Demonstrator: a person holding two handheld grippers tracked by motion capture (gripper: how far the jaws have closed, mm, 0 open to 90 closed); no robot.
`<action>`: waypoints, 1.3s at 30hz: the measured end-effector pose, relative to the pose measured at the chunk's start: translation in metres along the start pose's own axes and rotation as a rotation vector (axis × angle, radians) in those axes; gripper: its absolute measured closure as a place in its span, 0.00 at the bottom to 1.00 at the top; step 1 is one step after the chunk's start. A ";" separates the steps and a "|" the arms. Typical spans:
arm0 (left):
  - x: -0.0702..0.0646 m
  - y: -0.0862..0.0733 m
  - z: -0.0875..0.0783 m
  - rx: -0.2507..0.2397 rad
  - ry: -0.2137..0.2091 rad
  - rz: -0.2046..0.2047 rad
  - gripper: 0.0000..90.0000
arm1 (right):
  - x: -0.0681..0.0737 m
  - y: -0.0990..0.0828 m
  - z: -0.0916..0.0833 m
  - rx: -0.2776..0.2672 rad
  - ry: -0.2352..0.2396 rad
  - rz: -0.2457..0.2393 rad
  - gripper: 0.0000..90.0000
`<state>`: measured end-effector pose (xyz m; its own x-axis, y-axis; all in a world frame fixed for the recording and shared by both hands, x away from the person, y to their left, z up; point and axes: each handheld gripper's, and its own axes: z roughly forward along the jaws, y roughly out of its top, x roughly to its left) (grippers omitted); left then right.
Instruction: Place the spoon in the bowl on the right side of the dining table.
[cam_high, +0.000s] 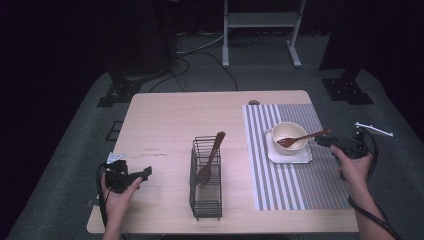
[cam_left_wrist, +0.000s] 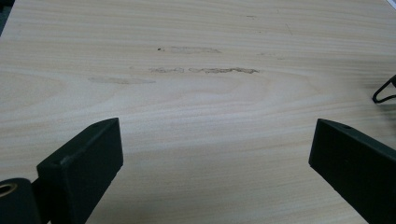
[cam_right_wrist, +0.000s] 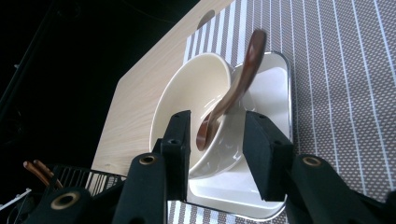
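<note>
A cream bowl (cam_high: 278, 129) stands on a white square plate (cam_high: 280, 156) on the striped placemat (cam_high: 295, 185). A brown wooden fork (cam_high: 305, 137) leans in the bowl, handle pointing right. My right gripper (cam_high: 324, 141) is at that handle's end. In the right gripper view its jaws (cam_right_wrist: 217, 116) stand apart on either side of the fork handle (cam_right_wrist: 238, 84), not pressing it, with the bowl (cam_right_wrist: 187, 93) and plate (cam_right_wrist: 275, 84) just behind. My left gripper (cam_high: 146, 173) is open low over bare table (cam_left_wrist: 215, 128), left of the basket.
A black wire basket (cam_high: 206, 200) stands mid-table with a wooden spoon (cam_high: 212, 157) leaning in it; its wire foot (cam_left_wrist: 385, 93) shows at the left gripper view's right edge. The wooden table (cam_high: 160, 125) is bare on its left half. A metal stand (cam_high: 260, 20) is on the floor behind.
</note>
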<state>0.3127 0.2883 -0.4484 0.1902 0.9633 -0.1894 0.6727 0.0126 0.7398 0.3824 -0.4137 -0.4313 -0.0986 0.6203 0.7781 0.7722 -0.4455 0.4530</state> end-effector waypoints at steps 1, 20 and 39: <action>0.000 0.000 -0.001 0.000 0.001 0.002 0.02 | 0.000 -0.001 0.000 0.000 0.002 0.001 0.67; 0.000 0.000 0.000 0.001 -0.002 0.002 0.02 | 0.003 -0.015 0.002 0.021 0.026 -0.014 0.65; 0.000 0.001 0.001 0.002 -0.004 0.003 0.02 | 0.007 -0.027 0.002 0.041 0.041 -0.034 0.62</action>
<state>0.3138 0.2882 -0.4485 0.1954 0.9621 -0.1901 0.6738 0.0091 0.7388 0.3626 -0.3958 -0.4389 -0.1505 0.6069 0.7804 0.7932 -0.3971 0.4618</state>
